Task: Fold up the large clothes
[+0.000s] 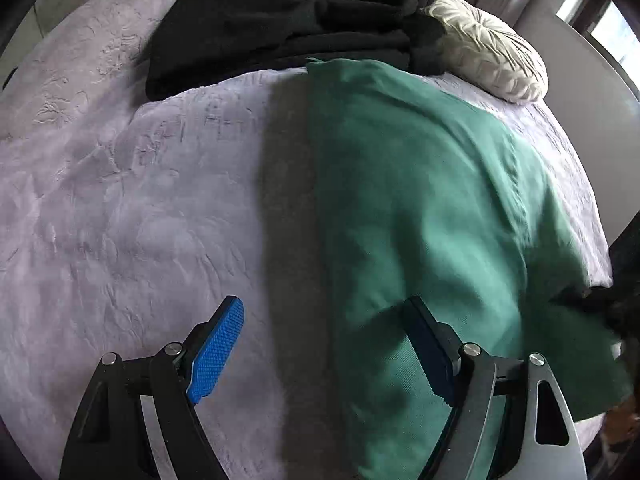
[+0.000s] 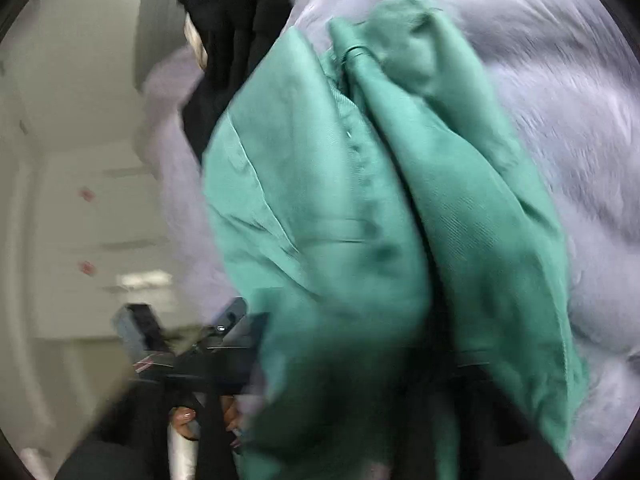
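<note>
A large green garment (image 1: pixel 420 200) lies on a lilac blanket-covered bed (image 1: pixel 120 200), stretched from the far middle toward the near right. My left gripper (image 1: pixel 324 344) is open and empty; its right finger (image 1: pixel 428 348) hovers over the garment's left part and its left finger (image 1: pixel 218 350) is over bare blanket. In the right wrist view the green garment (image 2: pixel 360 220) hangs bunched and blurred right in front of the camera and hides my right gripper's fingers. The other hand-held gripper (image 2: pixel 192 344) shows at lower left there.
A pile of black clothes (image 1: pixel 288 28) lies at the far side of the bed. A cream round cushion (image 1: pixel 488 48) sits at the far right. The bed's right edge (image 1: pixel 600 240) drops to a wall and window side.
</note>
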A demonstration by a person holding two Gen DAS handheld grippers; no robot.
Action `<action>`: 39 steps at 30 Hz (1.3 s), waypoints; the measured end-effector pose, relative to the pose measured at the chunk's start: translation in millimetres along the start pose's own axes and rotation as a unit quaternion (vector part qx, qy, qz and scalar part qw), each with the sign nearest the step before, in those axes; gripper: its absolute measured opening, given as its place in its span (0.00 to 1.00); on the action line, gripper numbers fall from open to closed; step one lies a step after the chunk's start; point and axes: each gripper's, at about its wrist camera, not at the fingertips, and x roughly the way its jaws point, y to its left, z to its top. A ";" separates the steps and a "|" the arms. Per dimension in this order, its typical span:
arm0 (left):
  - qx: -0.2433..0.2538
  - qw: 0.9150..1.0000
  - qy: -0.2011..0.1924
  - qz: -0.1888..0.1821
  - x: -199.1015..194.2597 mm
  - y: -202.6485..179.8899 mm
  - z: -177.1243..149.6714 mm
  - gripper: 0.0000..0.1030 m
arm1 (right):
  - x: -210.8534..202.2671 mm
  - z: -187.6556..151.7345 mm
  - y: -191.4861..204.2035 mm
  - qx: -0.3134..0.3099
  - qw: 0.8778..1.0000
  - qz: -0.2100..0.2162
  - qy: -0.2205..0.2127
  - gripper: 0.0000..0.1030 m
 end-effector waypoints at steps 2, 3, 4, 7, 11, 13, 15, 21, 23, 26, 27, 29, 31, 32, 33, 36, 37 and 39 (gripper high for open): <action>0.015 1.000 -0.001 -0.015 -2.4 -13.4 1.3 0.80 | -17.0 -4.7 14.2 -0.019 0.999 0.038 -0.032 0.07; 0.025 0.999 -0.005 -0.021 -3.9 -20.2 2.2 0.80 | -29.9 -8.9 19.2 -0.028 0.997 0.053 -0.049 0.07; 0.036 0.999 -0.009 -0.029 -4.3 -24.8 1.3 0.80 | -45.1 -12.0 25.0 -0.038 0.995 0.061 -0.068 0.07; 0.064 0.997 -0.007 -0.044 5.5 -47.8 2.7 0.80 | -64.7 -13.9 21.0 -0.050 0.994 0.038 -0.091 0.07; 0.077 0.997 0.000 -0.032 23.7 -65.7 -1.1 0.93 | -65.6 -13.3 -24.8 -0.004 0.996 -0.016 -0.091 0.07; 0.076 0.996 0.015 -0.032 27.2 -66.4 -3.5 0.93 | -52.4 -7.7 -54.7 0.035 0.996 -0.045 -0.073 0.08; 0.072 0.997 0.023 -0.035 21.0 -62.5 -5.5 0.93 | -48.1 -4.9 -64.2 0.058 0.995 -0.035 -0.070 0.09; 0.085 0.996 0.017 -0.017 -14.3 -40.9 -17.2 0.93 | -75.4 -16.5 -34.0 0.016 0.993 -0.096 -0.069 0.19; 0.078 0.997 0.018 -0.020 -19.3 -33.3 -18.5 0.93 | -87.1 -23.4 -26.5 0.006 0.991 -0.108 -0.074 0.19; 0.069 0.997 0.024 -0.032 -27.3 -27.6 -28.6 0.93 | -106.9 -34.9 -11.3 -0.010 0.990 -0.104 -0.092 0.19; 0.067 0.997 0.029 -0.036 -27.6 -27.8 -33.2 0.93 | -110.3 -40.4 -6.9 -0.017 0.990 -0.101 -0.094 0.19; 0.066 0.996 0.048 -0.039 -22.0 -31.5 -47.4 0.93 | -107.9 -44.5 6.6 -0.034 0.990 -0.098 -0.096 0.19; 0.072 0.994 0.068 -0.036 -12.3 -33.6 -66.3 0.93 | -100.0 -47.1 27.4 -0.062 0.988 -0.096 -0.100 0.19; 0.073 0.994 0.070 -0.035 -9.4 -33.1 -75.7 0.93 | -96.2 -51.9 35.6 -0.076 0.988 -0.096 -0.098 0.19; 0.071 0.994 0.070 -0.036 -7.4 -31.4 -83.5 0.93 | -92.5 -51.9 43.7 -0.084 0.987 -0.095 -0.095 0.19; 0.042 0.995 0.073 -0.048 -7.8 -22.6 -93.6 0.94 | -84.9 -65.7 59.4 -0.118 0.984 -0.112 -0.073 0.19; 0.037 0.995 0.074 -0.048 -8.3 -21.4 -93.8 0.94 | -82.5 -71.3 60.6 -0.132 0.980 -0.131 -0.066 0.19; 0.041 0.995 0.073 -0.045 -9.3 -22.4 -94.0 0.94 | -77.1 -76.3 55.1 -0.140 0.974 -0.169 -0.056 0.19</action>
